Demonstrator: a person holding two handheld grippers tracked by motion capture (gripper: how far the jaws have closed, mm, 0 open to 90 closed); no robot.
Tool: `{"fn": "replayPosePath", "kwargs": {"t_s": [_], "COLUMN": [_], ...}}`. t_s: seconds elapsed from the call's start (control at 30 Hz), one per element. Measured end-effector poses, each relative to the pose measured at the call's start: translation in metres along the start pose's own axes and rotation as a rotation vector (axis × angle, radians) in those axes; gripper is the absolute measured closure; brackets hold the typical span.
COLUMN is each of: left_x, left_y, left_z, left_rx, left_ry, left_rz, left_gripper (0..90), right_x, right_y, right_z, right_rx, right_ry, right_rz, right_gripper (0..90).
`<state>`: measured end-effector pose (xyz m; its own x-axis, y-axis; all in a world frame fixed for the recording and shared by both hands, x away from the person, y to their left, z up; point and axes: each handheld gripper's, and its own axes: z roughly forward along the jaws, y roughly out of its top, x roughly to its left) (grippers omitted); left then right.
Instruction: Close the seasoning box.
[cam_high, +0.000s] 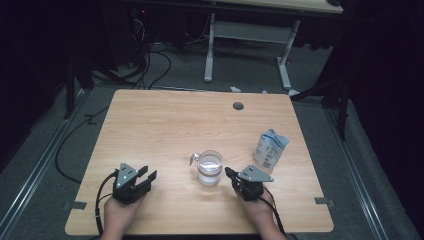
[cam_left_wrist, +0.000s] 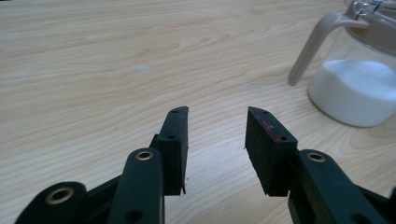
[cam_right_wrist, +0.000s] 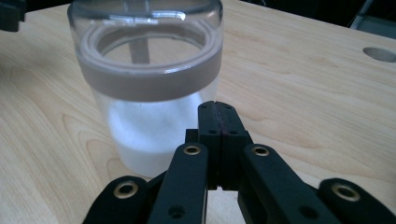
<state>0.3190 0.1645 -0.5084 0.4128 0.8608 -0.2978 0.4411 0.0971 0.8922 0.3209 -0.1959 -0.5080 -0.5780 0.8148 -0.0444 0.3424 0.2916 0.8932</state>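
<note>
A clear lidded jar (cam_high: 209, 168) part-filled with white powder stands upright near the table's front middle; its beige latch handle (cam_left_wrist: 312, 45) sticks out toward the left. My left gripper (cam_high: 148, 177) rests low at the front left, open, nothing between its pads (cam_left_wrist: 176, 140), the jar (cam_left_wrist: 359, 70) off to its right. Just right of the jar lies my right gripper (cam_high: 228, 172), shut and empty, its tips close to the jar's wall (cam_right_wrist: 149, 93) but apart from it.
A white and blue pouch (cam_high: 270, 148) stands right of the jar. A round cable hole (cam_high: 238, 105) sits near the table's far edge. Bare wood (cam_high: 165, 125) spreads across the left and back. Beyond the table stand a desk frame (cam_high: 247, 45) and floor cables.
</note>
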Motion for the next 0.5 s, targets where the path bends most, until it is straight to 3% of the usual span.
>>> {"fn": "replayPosePath", "kwargs": {"t_s": [0.07,0.1,0.33,0.5], "left_x": [0.015,0.024,0.037,0.042], "left_y": [0.001,0.002,-0.003,-0.005], "left_z": [-0.011,-0.017,-0.019,-0.019], "left_rx": [0.088,0.15,0.153,0.151], "left_ry": [0.024,0.044,0.052,0.049], "left_rz": [0.157,0.255,0.221,0.21], "left_gripper": [58.4,58.1,55.7,55.5], "right_x": [0.0,0.0,0.0,0.003], "right_y": [0.003,0.003,0.005,0.01], "right_z": [0.001,0.001,0.005,0.006], "right_rx": [0.0,-0.001,-0.002,-0.009], "right_ry": [-0.01,-0.015,-0.021,-0.034], "right_rz": [-0.008,-0.01,0.008,-0.008], "right_gripper": [90.0,90.0,90.0,90.0]}}
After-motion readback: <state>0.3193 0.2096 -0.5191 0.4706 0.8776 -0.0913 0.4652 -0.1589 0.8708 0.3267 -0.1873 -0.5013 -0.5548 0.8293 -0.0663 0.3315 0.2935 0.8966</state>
